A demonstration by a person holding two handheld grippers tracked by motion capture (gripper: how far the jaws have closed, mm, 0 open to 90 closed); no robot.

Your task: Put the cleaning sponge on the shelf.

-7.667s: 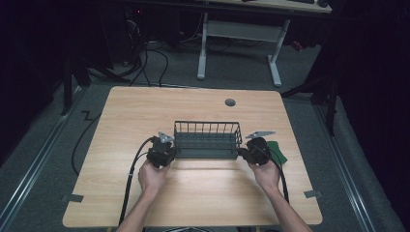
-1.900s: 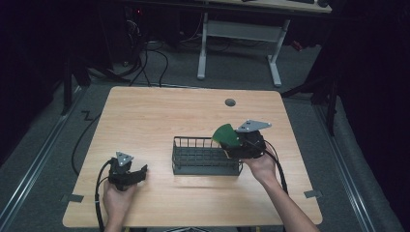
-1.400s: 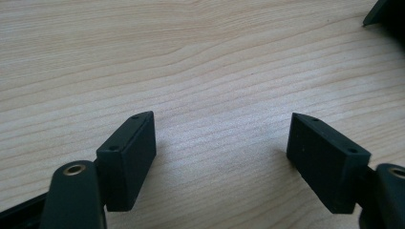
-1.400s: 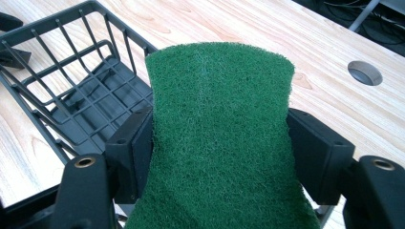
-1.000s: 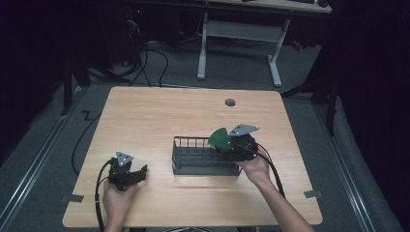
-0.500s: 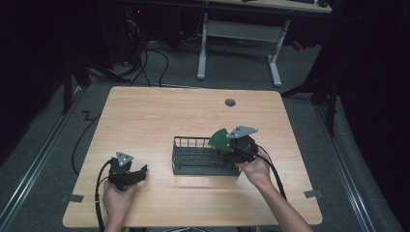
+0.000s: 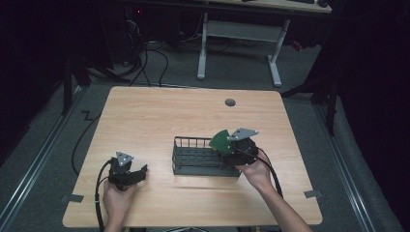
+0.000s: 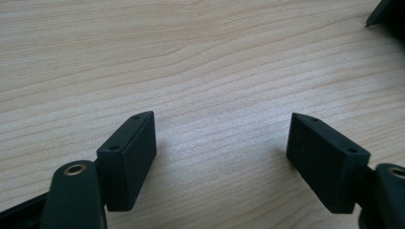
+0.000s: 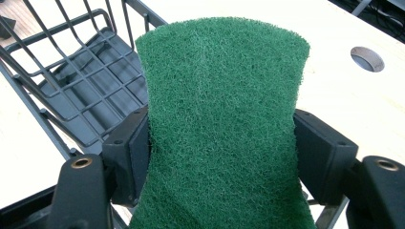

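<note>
Jaws of my right gripper [image 7: 231,146] are clamped on a green scouring pad [image 9: 222,119], pinching its sides so it bows upward between them. I see the pad held over the right end of the dark wire basket [image 7: 196,155], above its rim. On my left gripper [image 8: 222,160] the jaws stand wide apart over bare tabletop [image 8: 200,62], well apart from the basket.
</note>
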